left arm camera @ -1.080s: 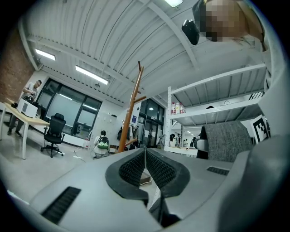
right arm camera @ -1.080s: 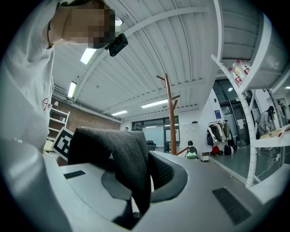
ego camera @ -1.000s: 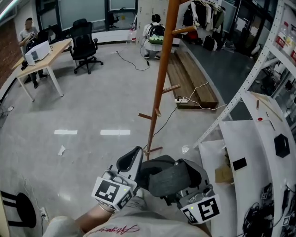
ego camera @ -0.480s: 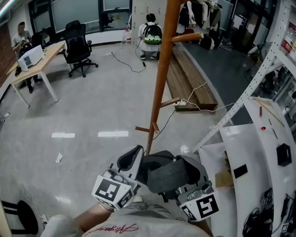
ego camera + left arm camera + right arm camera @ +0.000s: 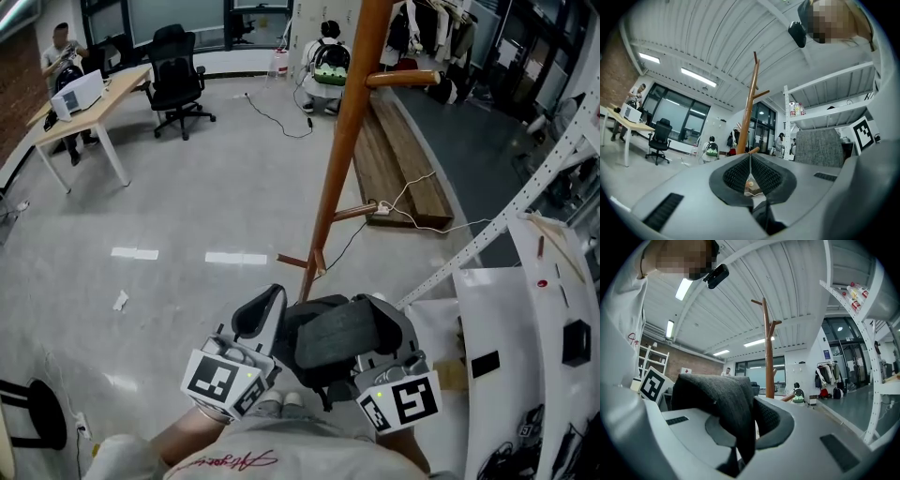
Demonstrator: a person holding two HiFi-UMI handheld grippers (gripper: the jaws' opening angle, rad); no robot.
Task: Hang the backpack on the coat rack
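Head view: the backpack (image 5: pixel 337 337), dark with a grey front panel, is carried off the floor just short of the coat rack (image 5: pixel 349 122). It hides the foot of the leaning wooden pole. None of its straps is on a peg.

Right gripper (image 5: pixel 750 420), own view: jaws clamped on a thick grey fold of the backpack, which fills the gap and drapes over the left jaw. The head view shows only the marker cube and jaw backs here (the bite itself is hidden).

Left gripper (image 5: pixel 750 161), own view: pads closed flat together, with no backpack fabric seen between them. The grey panel sits to its right. From above, this gripper lies against the pack's left flank.

Only the gripper views show the rack's top and upper pegs against the ceiling. Only the head view shows the floor: planks (image 5: pixel 398 159) beyond the rack, desk (image 5: pixel 80 117) and office chair (image 5: pixel 180 80) far to its left.

Against a second ago: the pole looms larger and nearer, its low pegs now close above the backpack. Both grips look unchanged.
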